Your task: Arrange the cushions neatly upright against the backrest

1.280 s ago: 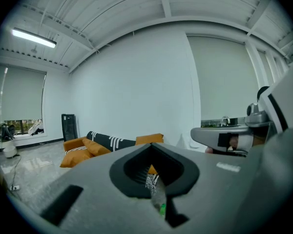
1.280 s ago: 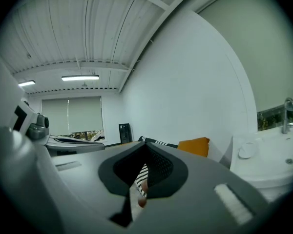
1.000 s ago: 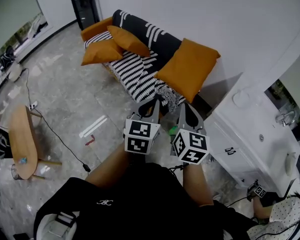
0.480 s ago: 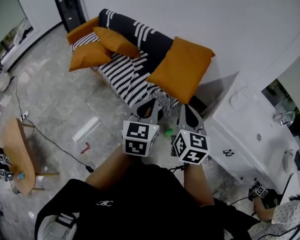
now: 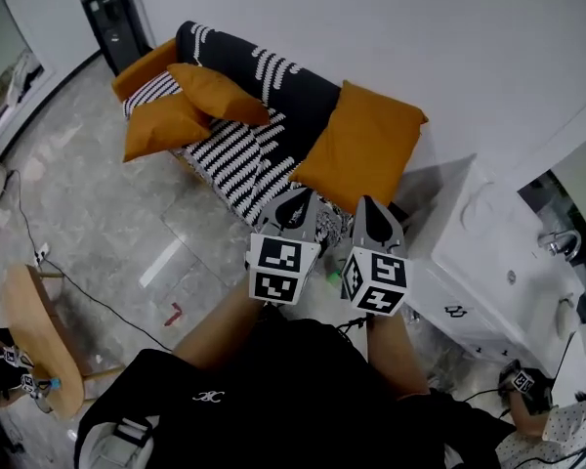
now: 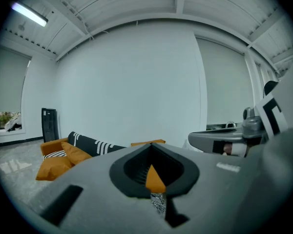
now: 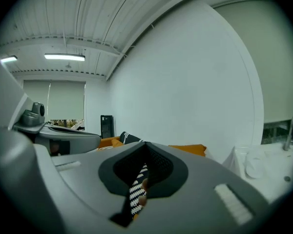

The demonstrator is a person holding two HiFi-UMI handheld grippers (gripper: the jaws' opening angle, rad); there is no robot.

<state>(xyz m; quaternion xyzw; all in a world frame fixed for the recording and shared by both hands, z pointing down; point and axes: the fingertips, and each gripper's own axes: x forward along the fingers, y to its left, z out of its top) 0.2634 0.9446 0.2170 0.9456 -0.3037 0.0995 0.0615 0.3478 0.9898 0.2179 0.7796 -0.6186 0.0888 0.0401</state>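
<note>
A sofa (image 5: 254, 145) with a black-and-white striped cover stands against the white wall. A large orange cushion (image 5: 363, 145) leans at its right end. Two smaller orange cushions (image 5: 162, 125) (image 5: 221, 92) lie overlapping near the left end, by the orange armrest (image 5: 143, 64). My left gripper (image 5: 295, 197) and right gripper (image 5: 372, 205) hang side by side in front of the sofa's right end, both shut with nothing between their jaws. In the left gripper view the sofa (image 6: 90, 144) and the small cushions (image 6: 56, 164) show low at the left.
A tall black unit (image 5: 107, 13) stands by the wall left of the sofa. A white cabinet with a sink (image 5: 498, 277) fills the right. A wooden side table (image 5: 37, 335) and a floor cable (image 5: 88, 296) are at the left; a red item (image 5: 174, 313) lies on the floor.
The view has swung and moved in: the side table slid down-left and the black unit moved left. Both grippers stay shut, side by side, a little higher in the picture.
</note>
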